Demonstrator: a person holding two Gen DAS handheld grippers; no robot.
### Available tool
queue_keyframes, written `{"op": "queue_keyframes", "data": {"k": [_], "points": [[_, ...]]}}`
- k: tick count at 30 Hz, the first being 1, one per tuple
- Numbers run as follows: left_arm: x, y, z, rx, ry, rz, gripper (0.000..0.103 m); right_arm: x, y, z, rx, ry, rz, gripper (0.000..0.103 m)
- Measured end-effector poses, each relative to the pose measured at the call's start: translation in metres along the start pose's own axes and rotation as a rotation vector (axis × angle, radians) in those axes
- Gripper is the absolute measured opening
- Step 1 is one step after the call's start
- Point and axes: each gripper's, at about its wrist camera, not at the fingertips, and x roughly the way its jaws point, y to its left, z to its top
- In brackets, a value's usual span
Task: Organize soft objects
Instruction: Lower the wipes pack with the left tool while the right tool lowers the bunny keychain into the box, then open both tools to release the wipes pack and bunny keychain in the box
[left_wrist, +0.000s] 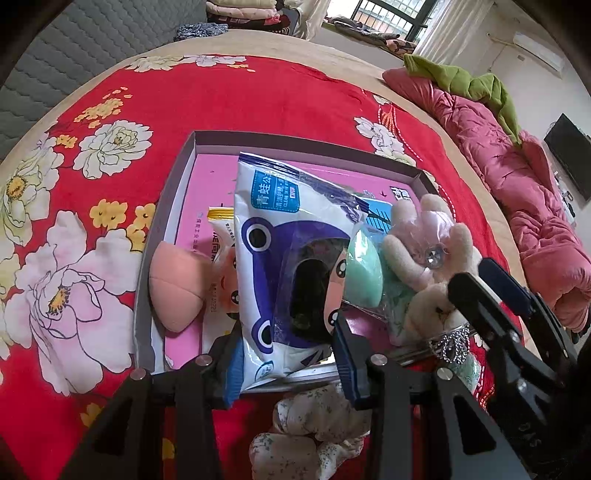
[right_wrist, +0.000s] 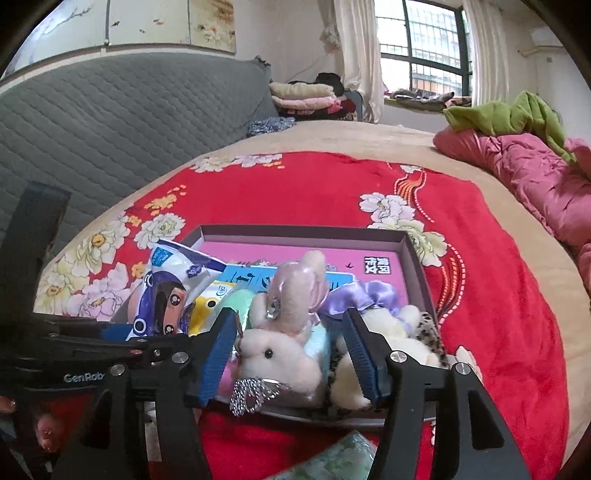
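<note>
My left claw (left_wrist: 288, 354) is clamped on the lower end of a white and blue wet-wipe pack (left_wrist: 291, 258); its blue pads press the pack from both sides, and the pack stands tilted up over the near edge of a shallow grey box (left_wrist: 295, 142). The box lies on the bed, on a red blanket (left_wrist: 221, 99) with big white and pink flowers. Its floor is lined with a pink printed sheet (left_wrist: 207, 177).

Inside the box, to the left of the pack, sits a peach-coloured soft egg-shaped piece (left_wrist: 177, 288), touching a small yellow-topped packet (left_wrist: 219, 236) that lies partly under the pack. To the right of the pack I see a mint-green soft piece (left_wrist: 364, 269) in clear wrapping.

My right claw (right_wrist: 291, 354) stands wide, its pads clear of everything. Between them, not touched, is a pale pink plush rabbit (right_wrist: 280, 354) with a small black eye, lying at the near wall of the box, a silver bead chain (right_wrist: 251, 397) hanging over the edge beneath it. Just right of it lies a cream plush toy (right_wrist: 391, 328) with a lilac satin bow (right_wrist: 362, 295).

A flower-printed fabric piece (left_wrist: 314, 424) lies on the blanket outside the box, just below my left claw. At the far right of the bed a crumpled pink quilt (right_wrist: 535, 184) carries a green cloth (right_wrist: 506, 114).
</note>
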Motion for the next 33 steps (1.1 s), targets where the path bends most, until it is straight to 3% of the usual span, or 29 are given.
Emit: {"op": "queue_keyframes", "data": {"k": [15, 29, 33], "points": [[-0.002, -0.005, 0.0, 0.008, -0.01, 0.014, 0.057, -0.018, -0.008, 0.0, 0.016, -0.024, -0.017, 0.063], [-0.025, -0.008, 0.002, 0.007, -0.069, 0.012, 0.064, -0.036, -0.01, 0.002, 0.014, -0.049, -0.028, 0.063], [-0.035, -0.009, 0.001, 0.006, -0.087, 0.009, 0.064, -0.045, -0.011, 0.002, 0.014, -0.06, -0.033, 0.068]]}}
